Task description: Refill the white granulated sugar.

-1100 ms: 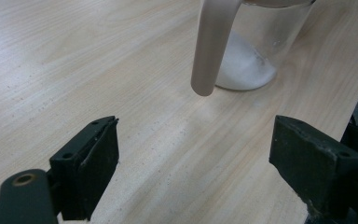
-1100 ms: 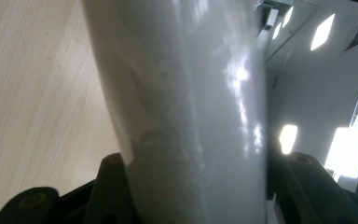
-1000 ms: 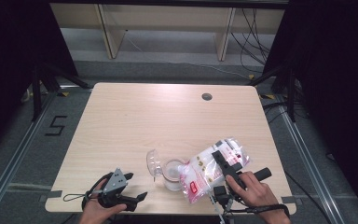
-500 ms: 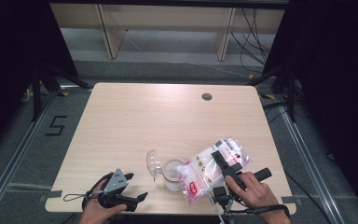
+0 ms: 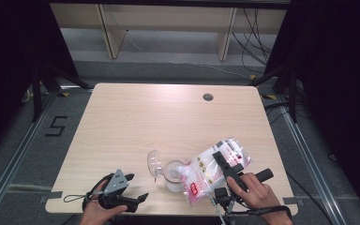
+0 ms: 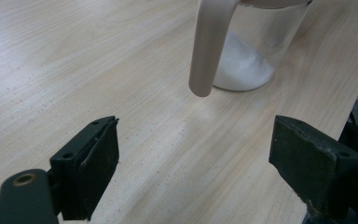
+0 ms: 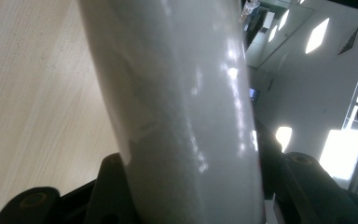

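Note:
A clear jug [image 5: 171,176] with white powder in its bottom stands near the table's front edge, its handle [image 5: 153,164] to the left. A plastic bag of white powder [image 5: 201,176] with a red label leans over the jug's rim from the right. My right gripper [image 5: 220,159] is shut on the bag [image 7: 186,116], whose bulging side sits between the jaws of the right gripper [image 7: 191,186]. My left gripper [image 5: 137,186] rests low at the front left, open with nothing in it. In the left gripper view the left gripper [image 6: 200,172] faces the jug [image 6: 254,51] and its handle [image 6: 209,46].
The wooden table [image 5: 145,117] has a round cable hole [image 5: 208,97] at the back right. Dark metal frames and cables stand on the floor around it, with a "5" mark [image 5: 56,125] on the floor at the left. Pale shelving stands behind.

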A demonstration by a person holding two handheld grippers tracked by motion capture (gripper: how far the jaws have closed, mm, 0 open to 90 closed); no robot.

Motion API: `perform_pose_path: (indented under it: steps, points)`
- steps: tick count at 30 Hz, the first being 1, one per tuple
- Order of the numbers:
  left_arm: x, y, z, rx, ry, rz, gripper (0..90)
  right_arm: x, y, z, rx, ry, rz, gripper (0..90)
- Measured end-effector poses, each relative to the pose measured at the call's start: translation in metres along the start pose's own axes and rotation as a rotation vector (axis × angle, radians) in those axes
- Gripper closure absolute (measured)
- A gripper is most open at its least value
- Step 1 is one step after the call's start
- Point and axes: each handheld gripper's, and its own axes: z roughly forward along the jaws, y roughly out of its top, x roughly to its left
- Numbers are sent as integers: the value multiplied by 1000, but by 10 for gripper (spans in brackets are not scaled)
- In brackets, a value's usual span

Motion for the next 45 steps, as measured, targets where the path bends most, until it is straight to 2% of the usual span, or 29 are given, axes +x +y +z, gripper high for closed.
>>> perform_pose_path:
  steps: [3,4,5,6,14,15,20,25,27,30,33,36,38,42,45]
  points:
    - [1,0,-1,13,6,17,155,0,0,0,-2,0,-1,571]
    - [0,0,0,0,0,6,155,1,0,0,-7,-12,2,571]
    - [0,0,0,3,2,11,155,2,-1,0,-1,-6,13,571]
    - [0,0,0,3,3,10,155,1,-1,1,-6,-8,-1,572]
    - [1,0,-1,12,5,17,155,1,-1,1,-8,-8,-2,573]
    - [1,0,-1,12,6,17,155,3,-1,0,-2,-6,17,573]
    - [0,0,0,6,5,9,155,-1,0,0,-13,-8,-13,574]
    - [1,0,-1,12,7,17,155,0,0,0,-14,-8,2,576]
    - [-1,0,0,-11,1,1,155,1,0,1,-15,-6,4,577]
    - [1,0,-1,13,6,18,155,-1,1,1,-16,-2,-20,579]
    - [1,0,-1,11,5,19,155,-1,0,1,-14,0,-5,581]
    - [-1,0,0,-11,0,-4,155,1,0,0,-7,6,11,583]
    - [0,0,0,-3,1,5,155,2,0,1,-14,-6,17,584]
    - [1,0,-1,12,7,18,155,3,0,1,-13,6,24,588]
    - [0,0,0,-2,0,2,155,3,0,1,-16,1,11,591]
